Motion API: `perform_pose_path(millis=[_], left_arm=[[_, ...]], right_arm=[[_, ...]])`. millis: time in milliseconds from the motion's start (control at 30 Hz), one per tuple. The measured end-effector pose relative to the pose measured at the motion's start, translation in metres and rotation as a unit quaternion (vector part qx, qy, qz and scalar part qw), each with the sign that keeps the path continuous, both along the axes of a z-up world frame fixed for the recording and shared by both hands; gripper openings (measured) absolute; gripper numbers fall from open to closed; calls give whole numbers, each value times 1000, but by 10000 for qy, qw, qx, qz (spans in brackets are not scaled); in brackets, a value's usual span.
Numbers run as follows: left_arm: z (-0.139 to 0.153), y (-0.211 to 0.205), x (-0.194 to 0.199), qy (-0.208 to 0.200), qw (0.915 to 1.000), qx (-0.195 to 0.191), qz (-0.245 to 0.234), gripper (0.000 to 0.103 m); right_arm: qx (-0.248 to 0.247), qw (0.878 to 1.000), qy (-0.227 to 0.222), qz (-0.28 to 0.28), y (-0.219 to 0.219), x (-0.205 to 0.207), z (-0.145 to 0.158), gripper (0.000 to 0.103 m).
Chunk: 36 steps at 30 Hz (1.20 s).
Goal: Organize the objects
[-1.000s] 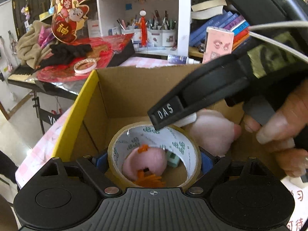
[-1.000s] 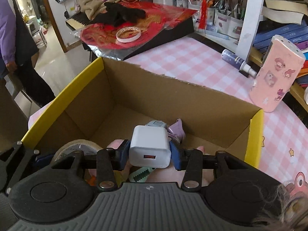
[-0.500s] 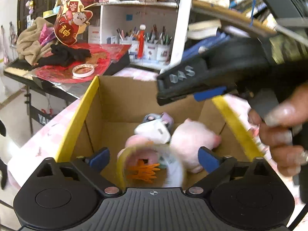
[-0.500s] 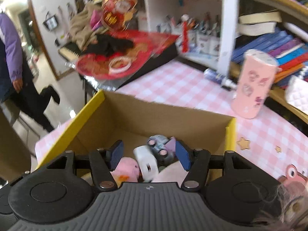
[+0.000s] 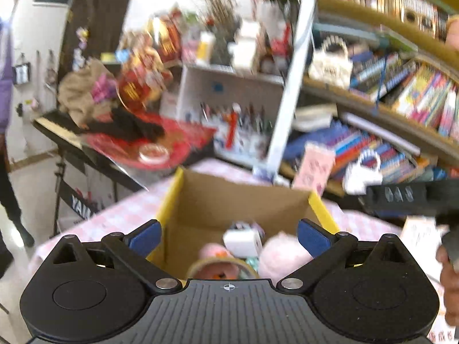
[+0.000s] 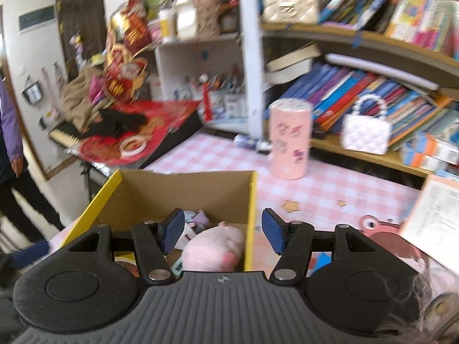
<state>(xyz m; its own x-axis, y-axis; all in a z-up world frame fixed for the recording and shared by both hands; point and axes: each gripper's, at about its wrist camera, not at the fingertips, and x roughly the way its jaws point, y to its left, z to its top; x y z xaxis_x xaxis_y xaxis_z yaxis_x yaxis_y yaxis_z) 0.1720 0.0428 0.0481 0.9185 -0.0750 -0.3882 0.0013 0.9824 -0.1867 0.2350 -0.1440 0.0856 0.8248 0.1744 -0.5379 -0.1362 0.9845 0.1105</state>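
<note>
- Left wrist view: left claw (image 5: 228, 233) wide, empty, above cardboard box (image 5: 200, 200) at lower centre; white charger (image 5: 241, 239) and tape roll (image 5: 221, 269) inside, roll half hidden.
- Lettering on black tool (image 5: 401, 195), right edge, too blurred to read.
- Right claw (image 6: 221, 229) partly open, empty; pink plush (image 6: 213, 248) lies in the box below it.
- Book spines illegible.

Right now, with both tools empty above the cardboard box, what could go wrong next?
1. The pink cylinder stands upright on the checked cloth, right of the cardboard box; a sweep of the right tool that way could tip it.
2. The box is already crowded: white charger, pink plush, tape roll. A further item may land on top and roll out.
3. Both views are blurred, so aiming may be poor.
</note>
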Motion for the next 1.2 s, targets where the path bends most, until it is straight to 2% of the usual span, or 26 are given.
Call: perform_pose_path(millis=[167, 267, 367, 433, 533, 600, 633, 700, 767, 1000, 1200], left_arm=[[10, 19, -35, -232, 9995, -90, 213, 102], [4, 25, -62, -139, 9997, 121, 187, 103], [-9, 31, -87, 103, 9988, 317, 370, 103], [-17, 37, -101, 323, 9980, 276, 479, 103], [-28, 41, -121, 582, 9967, 183, 538, 103], [-35, 39, -135, 750, 9955, 256, 514, 103], [-38, 38, -140, 811, 9950, 311, 494, 103], [-43, 35, -150, 943, 9934, 421, 507, 103], [-46, 33, -159, 1058, 9919, 453, 538, 103], [-50, 24, -186, 1075, 9926, 492, 270, 103], [-53, 0, -191, 1138, 9918, 476, -338, 103]], right_arm=[[-65, 9991, -298, -288, -2, -45, -3, 58], [-131, 9983, -335, -453, 1, -73, -12, 59], [-153, 9965, -142, -813, 5, -99, -27, 58], [-82, 9955, 97, -939, 8, -115, -39, 58], [-154, 9955, 304, -880, 16, -141, -55, 58], [-221, 9961, 398, -755, 23, -160, -65, 58], [-252, 9962, 445, -702, 26, -167, -69, 59], [-318, 9954, 640, -644, 31, -180, -77, 69], [-289, 9940, 791, -692, 32, -192, -84, 70], [-499, 9935, 743, -709, 35, -225, -94, 70], [-509, 9913, 688, -996, 18, -248, -93, 72]])
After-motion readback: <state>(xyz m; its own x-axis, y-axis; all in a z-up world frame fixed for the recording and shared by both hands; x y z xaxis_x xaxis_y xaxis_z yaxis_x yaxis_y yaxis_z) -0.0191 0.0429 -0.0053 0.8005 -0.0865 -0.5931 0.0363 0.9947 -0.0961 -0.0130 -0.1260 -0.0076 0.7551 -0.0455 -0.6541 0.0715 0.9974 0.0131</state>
